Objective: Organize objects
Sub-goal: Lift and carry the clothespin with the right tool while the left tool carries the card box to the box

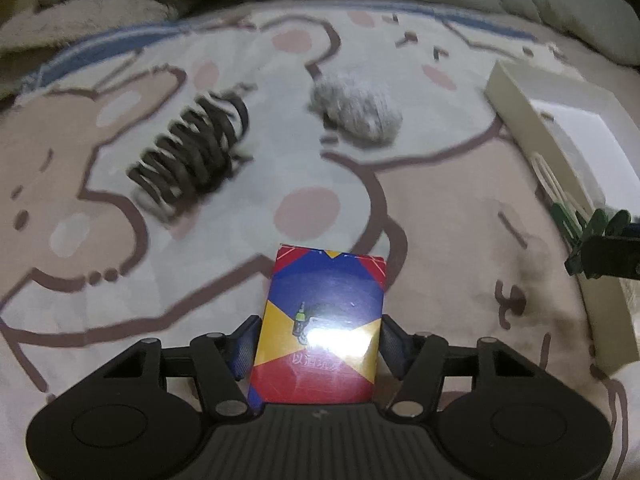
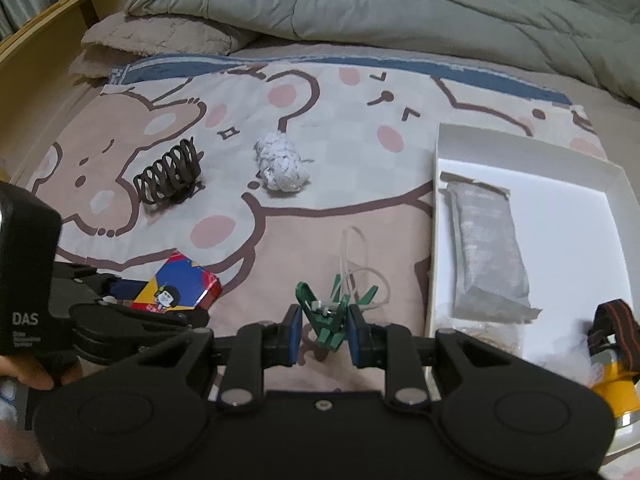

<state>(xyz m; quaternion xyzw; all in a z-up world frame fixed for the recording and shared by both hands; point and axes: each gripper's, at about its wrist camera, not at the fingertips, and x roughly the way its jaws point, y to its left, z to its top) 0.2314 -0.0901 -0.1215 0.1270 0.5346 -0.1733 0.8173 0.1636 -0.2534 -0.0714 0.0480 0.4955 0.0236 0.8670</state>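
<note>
You are working on a bed point(image 2: 360, 240) spread with a cartoon-print blanket point(image 2: 280, 92) in pink, white and brown. On the blanket lie a dark hair claw point(image 2: 168, 174) and, to its right, a crumpled paper ball point(image 2: 282, 166), the two apart. At the right a white tray point(image 2: 560, 208) sits on the blanket, with a grey packet point(image 2: 490, 256) lying lengthwise in it and a headlamp point(image 2: 612, 340) at its near corner. Beyond the blanket you see a pale pillow point(image 2: 160, 36) at the left and a rumpled grey-green duvet point(image 2: 400, 4) heaped across the far side. A wooden bed frame point(image 2: 44, 56) runs along the left edge.
</note>
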